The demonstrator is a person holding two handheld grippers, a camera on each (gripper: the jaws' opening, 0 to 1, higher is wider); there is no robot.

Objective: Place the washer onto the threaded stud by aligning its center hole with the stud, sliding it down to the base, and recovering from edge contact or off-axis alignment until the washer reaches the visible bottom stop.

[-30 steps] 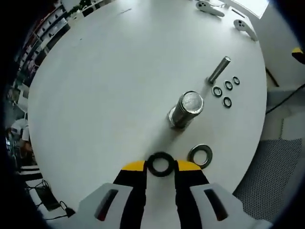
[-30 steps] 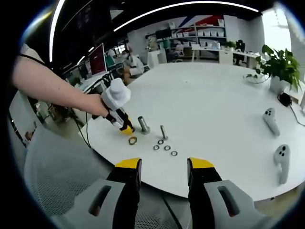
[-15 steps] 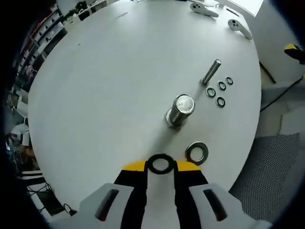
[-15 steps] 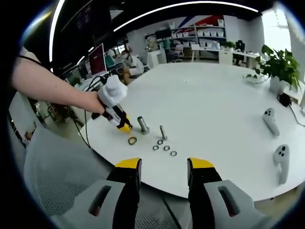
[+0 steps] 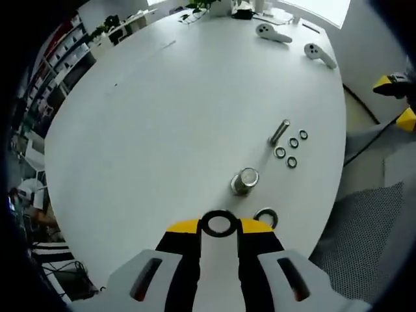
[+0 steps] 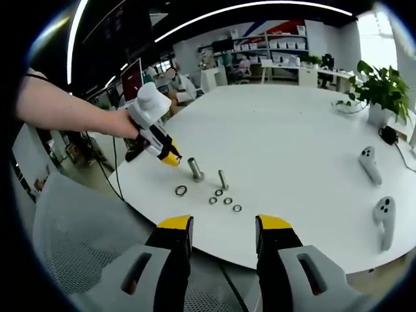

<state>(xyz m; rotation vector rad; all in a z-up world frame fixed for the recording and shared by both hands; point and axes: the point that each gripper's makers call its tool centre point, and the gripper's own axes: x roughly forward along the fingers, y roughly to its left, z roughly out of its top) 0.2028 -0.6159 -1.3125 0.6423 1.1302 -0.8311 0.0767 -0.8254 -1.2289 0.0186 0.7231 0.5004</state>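
Left tongs (image 5: 219, 227) pinch a washer (image 5: 218, 223), low centre, short of the stud (image 5: 244, 181). Right tongs (image 6: 220, 234) gape empty. Second washer (image 5: 266, 217) lies on the table (image 5: 162, 117).

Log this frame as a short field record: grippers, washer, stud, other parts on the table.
left gripper: shut on washer, raised above the table
right gripper: open, empty, off the table edge
stud: upright, bare
spare washer: flat beside the stud
thin bolt: lying down, three small washers next to it
progress: washer not yet on stud
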